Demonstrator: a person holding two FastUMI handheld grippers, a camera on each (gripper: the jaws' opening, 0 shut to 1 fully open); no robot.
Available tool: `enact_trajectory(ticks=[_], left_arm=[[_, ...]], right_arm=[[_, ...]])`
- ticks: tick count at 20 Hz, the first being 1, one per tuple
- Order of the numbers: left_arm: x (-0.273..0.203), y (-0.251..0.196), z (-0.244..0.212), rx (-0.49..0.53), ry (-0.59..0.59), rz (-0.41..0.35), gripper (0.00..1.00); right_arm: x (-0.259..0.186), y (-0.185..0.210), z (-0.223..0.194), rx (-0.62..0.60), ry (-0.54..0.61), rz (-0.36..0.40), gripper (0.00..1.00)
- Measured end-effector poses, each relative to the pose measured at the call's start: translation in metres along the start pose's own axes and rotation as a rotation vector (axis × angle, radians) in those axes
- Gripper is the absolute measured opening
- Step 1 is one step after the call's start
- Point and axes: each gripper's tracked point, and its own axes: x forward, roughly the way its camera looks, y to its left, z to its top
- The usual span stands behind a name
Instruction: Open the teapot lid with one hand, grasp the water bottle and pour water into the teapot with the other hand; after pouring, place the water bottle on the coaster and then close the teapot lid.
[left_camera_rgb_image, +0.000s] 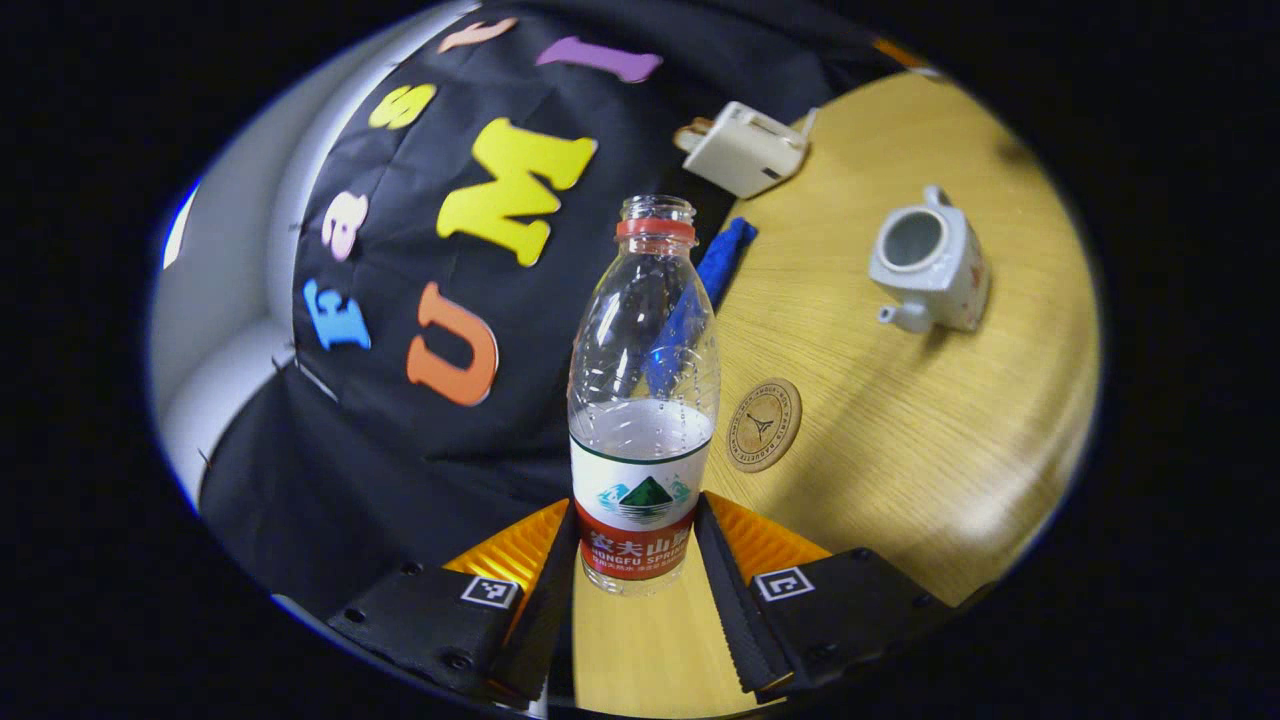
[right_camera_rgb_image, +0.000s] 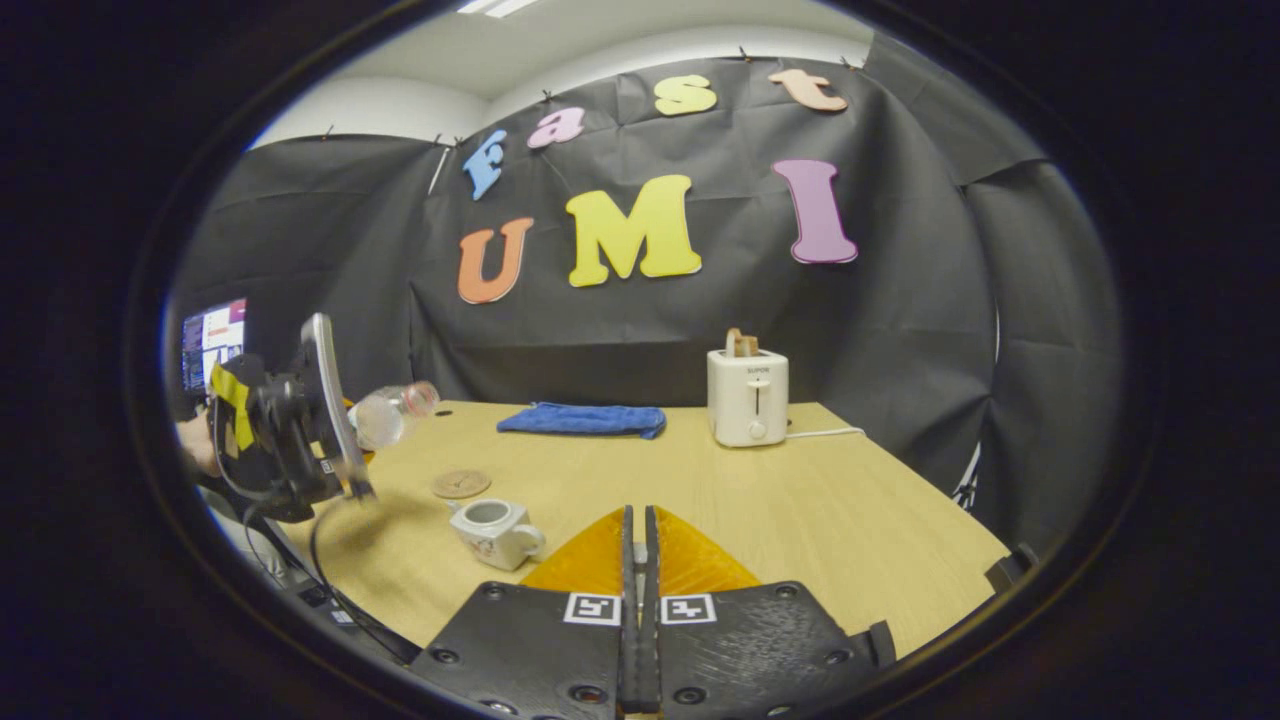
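Left gripper view puts us tight on the water bottle (left_camera_rgb_image: 644, 400), left gripper (left_camera_rgb_image: 640, 560) clamped on its label. Ahead to the right, the teapot (left_camera_rgb_image: 930, 268) stands lidless; nearer, the coaster (left_camera_rgb_image: 763, 424) waits bare. Pouring looks unfinished. Right gripper (right_camera_rgb_image: 637, 560) is pressed closed, seemingly empty. The toaster (right_camera_rgb_image: 747, 396) carries small unreadable lettering.
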Motion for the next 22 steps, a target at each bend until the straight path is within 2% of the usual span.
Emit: enact_trajectory(ticks=[2,4,7,10,12,15,22], left_arm=[[0.006,0.011,-0.004,-0.213,0.006,-0.016,0.71],[0.01,0.021,-0.002,-0.385,-0.013,-0.03,0.71],[0.022,0.03,0.009,-0.566,-0.056,-0.05,0.71],[0.049,0.025,0.033,-0.733,-0.108,-0.125,0.71],[0.057,0.02,0.046,-0.792,-0.145,-0.15,0.71],[0.07,0.012,0.057,-0.811,-0.18,-0.177,0.71],[0.099,-0.013,0.045,-0.932,-0.16,-0.242,0.71]], right_arm=[[0.0,0.006,0.006,-0.01,-0.001,0.001,0.0],[0.003,0.014,0.011,-0.018,-0.001,0.002,0.0],[0.006,0.028,0.013,-0.021,0.012,0.002,0.0],[0.007,0.04,0.019,-0.044,0.011,-0.004,0.0],[0.009,0.05,0.022,-0.061,0.015,0.002,0.0],[0.012,0.057,0.021,-0.062,0.02,0.006,0.0],[0.013,0.053,0.013,-0.058,0.032,0.005,0.0]])
